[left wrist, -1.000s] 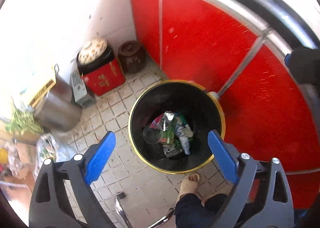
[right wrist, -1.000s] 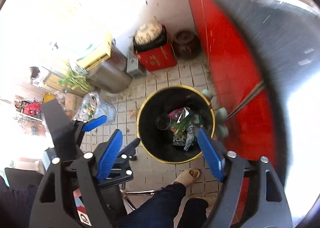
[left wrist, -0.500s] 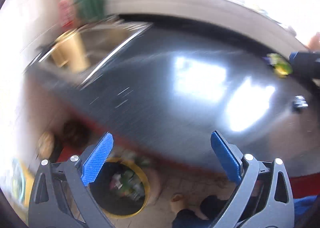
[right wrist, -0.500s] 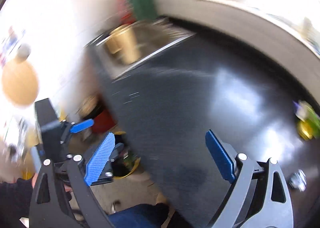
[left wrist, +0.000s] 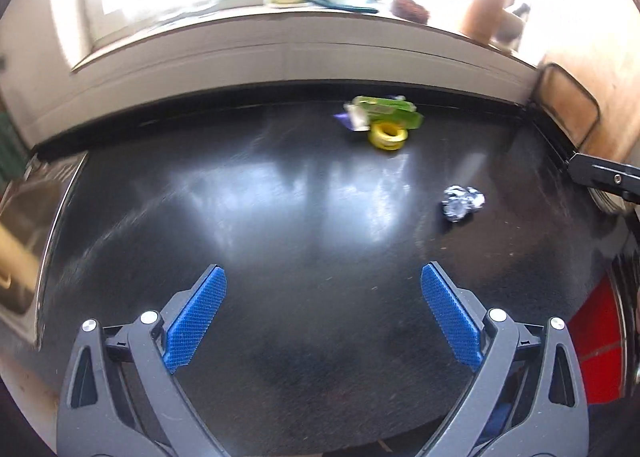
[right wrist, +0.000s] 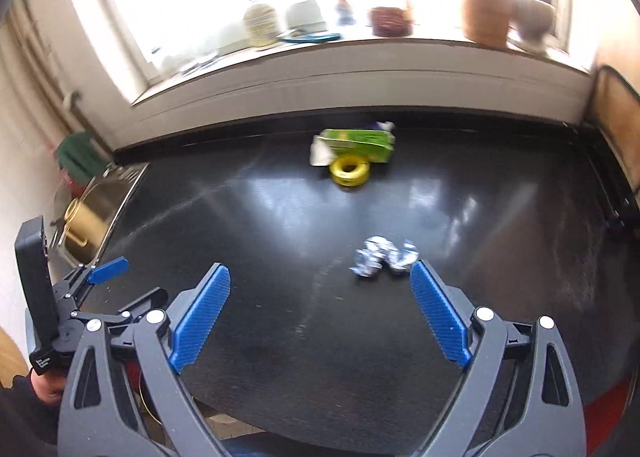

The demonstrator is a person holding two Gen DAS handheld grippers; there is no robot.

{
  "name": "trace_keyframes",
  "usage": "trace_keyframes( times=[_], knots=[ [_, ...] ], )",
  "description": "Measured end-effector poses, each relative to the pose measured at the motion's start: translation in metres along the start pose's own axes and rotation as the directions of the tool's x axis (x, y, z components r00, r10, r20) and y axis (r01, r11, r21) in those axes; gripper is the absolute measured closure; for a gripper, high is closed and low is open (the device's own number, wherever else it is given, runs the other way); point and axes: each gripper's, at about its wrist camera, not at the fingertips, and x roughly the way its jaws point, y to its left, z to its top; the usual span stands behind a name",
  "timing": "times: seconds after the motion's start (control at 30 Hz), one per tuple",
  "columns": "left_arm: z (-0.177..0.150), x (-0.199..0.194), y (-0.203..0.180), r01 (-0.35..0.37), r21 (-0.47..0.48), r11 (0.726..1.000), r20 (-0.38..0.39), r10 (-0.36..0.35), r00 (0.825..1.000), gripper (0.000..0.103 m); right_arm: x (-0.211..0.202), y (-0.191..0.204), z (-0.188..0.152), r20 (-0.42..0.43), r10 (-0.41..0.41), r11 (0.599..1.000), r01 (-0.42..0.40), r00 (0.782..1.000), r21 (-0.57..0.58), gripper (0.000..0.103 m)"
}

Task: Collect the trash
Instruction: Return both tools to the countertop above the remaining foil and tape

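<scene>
Because the foil ball (right wrist: pixel 383 260) is only crumpled wrapping, it looks very light and springy, likely to crush a little under the pads and to skate across the glossy black counter (right wrist: pixel 280 249) if nudged from one side. It lies just ahead of the right gripper (right wrist: pixel 320 313), close to the tip of that gripper's right-hand finger, so a hold across its thick middle, with both pads arriving together, seems safest. The right gripper's jaws stand wide apart with nothing between them. The left gripper (left wrist: pixel 322 321) is spread just as wide and also carries nothing; from its view the foil ball (left wrist: pixel 462 203) sits off toward the right.

Farther back, near the wall under the windowsill, a green carton (right wrist: pixel 358 143) lies on its side, touching a yellow ring (right wrist: pixel 350 172). The carton looks light and stiff-walled but easy to dent; gripping across its narrow sides should work. The ring looks rigid and smooth, so pinching one side of its rim may slip.
</scene>
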Motion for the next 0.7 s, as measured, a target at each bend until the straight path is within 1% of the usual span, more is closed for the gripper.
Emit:
trace_keyframes(
  times=[0.1,0.27,0.33,0.4,0.57,0.7],
  knots=[
    [0.012,0.008,-0.026,0.031,0.061,0.998,-0.004,-0.031,1.0,0.008,-0.004,-0.022,-0.001,0.003,-0.011,1.0,0.011,1.0,0.022,0.014],
    [0.019,0.021,-0.05,0.062,0.119,0.991,-0.015,-0.061,0.998,0.008,0.003,-0.033,0.004,0.009,-0.014,1.0,0.014,1.0,0.024,0.014],
    [0.022,0.027,-0.06,0.061,0.133,0.989,-0.008,-0.06,0.998,0.008,0.008,-0.039,0.009,0.009,0.003,1.0,-0.003,1.0,0.022,0.014],
    [0.023,0.03,-0.065,0.073,0.145,0.987,0.006,-0.075,0.997,0.008,0.013,-0.045,0.015,0.011,0.022,1.0,-0.022,1.0,0.019,0.014],
    [0.028,0.052,-0.086,0.121,0.189,0.974,-0.017,-0.119,0.993,0.008,0.037,-0.057,0.036,-0.015,0.059,0.998,-0.059,0.998,-0.016,0.014],
    [0.032,0.075,-0.109,0.158,0.25,0.955,-0.037,-0.153,0.987,0.008,0.07,-0.067,0.063,-0.053,0.096,0.993,-0.1,0.994,-0.065,0.014]
  ],
)
